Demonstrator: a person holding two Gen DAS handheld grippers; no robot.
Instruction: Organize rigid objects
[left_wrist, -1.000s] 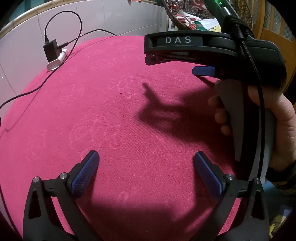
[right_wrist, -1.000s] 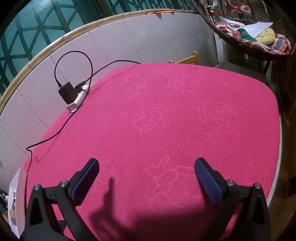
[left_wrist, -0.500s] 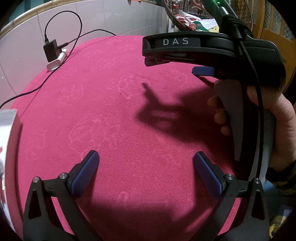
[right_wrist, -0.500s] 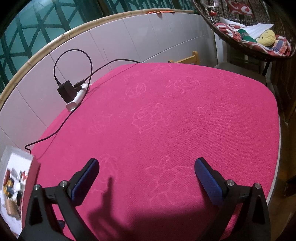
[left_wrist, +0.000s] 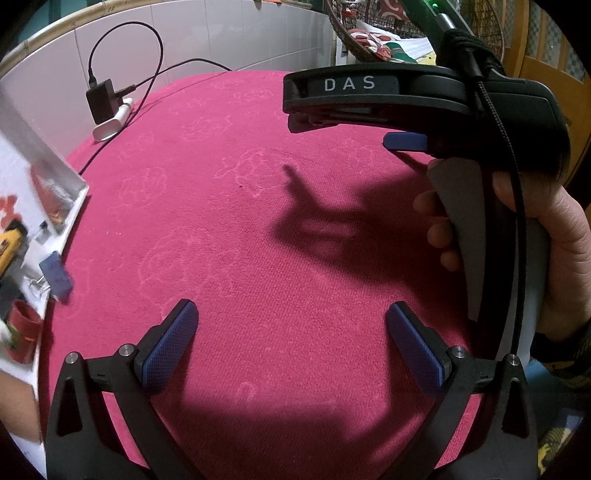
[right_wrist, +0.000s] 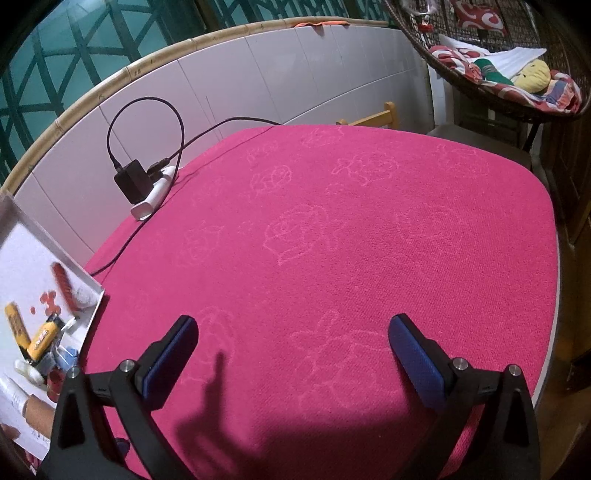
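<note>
A white tray (right_wrist: 94, 291) hangs tilted over the left edge of the pink-clothed table (right_wrist: 351, 240). It holds several small items: yellow tubes (right_wrist: 40, 336), a red ridged piece (right_wrist: 64, 284), a blue clip (left_wrist: 57, 275) and a red cup (left_wrist: 24, 325). My left gripper (left_wrist: 291, 325) stands open over bare cloth with nothing between its fingers. My right gripper (right_wrist: 291, 328) is open too, also over bare cloth. In the left wrist view a hand (left_wrist: 561, 236) holds the right gripper, and one of its blue pads (left_wrist: 404, 142) shows.
A black charger on a white power strip (right_wrist: 147, 192) lies at the table's far left, its cable trailing along the tiled wall (right_wrist: 258, 81). A wicker basket (right_wrist: 517, 107) with cloth and a toy hangs at the far right. A wooden chair back (right_wrist: 373, 118) stands behind the table.
The white tray has come in from the left and now leans over the table's left edge, with its small items showing. Both grippers have stayed open and have hardly moved.
</note>
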